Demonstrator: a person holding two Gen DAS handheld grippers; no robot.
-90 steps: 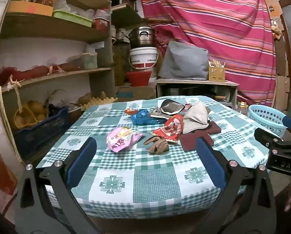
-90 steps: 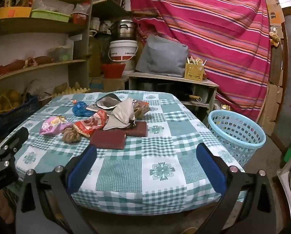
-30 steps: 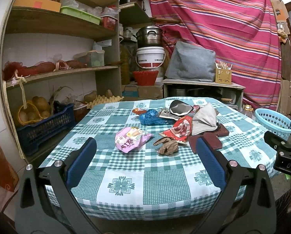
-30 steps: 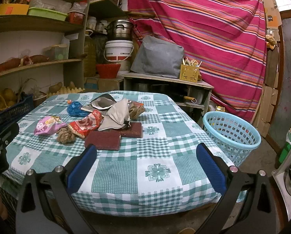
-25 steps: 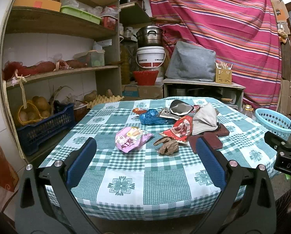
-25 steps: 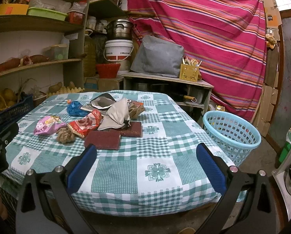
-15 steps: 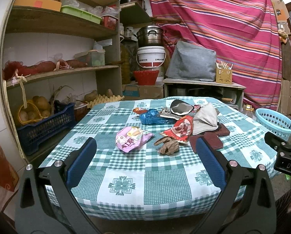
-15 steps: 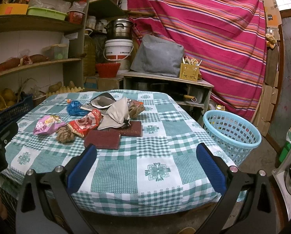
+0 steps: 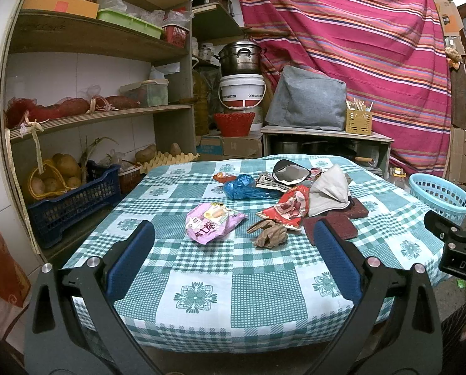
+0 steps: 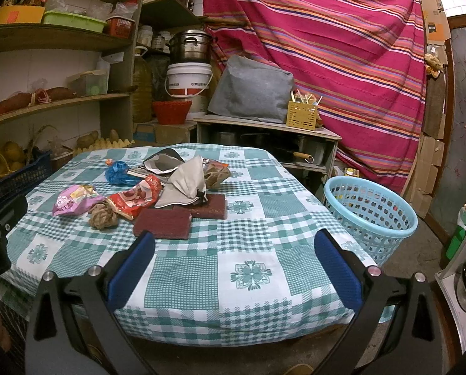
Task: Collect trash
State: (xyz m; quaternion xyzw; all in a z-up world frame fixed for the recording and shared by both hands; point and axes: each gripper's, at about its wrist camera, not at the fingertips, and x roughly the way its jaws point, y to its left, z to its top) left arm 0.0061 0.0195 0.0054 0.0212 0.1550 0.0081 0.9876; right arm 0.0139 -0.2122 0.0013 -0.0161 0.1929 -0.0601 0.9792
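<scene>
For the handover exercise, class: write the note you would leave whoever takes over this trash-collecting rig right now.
Left tool: open, empty, short of the table.
Right tool: open, empty, also at the near edge.
Trash is piled mid-table: pink wrapper, red wrapper, brown wad, blue bag, grey cloth, two maroon pads.
Basket stands on the floor right of the table.
Done: nothing picked up.
Left: move all the trash to the basket.

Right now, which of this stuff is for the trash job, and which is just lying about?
For the job: pink wrapper, red wrapper, blue bag, crumpled paper, basket.
Just lying about: pot, bucket, cushion, potatoes.
</scene>
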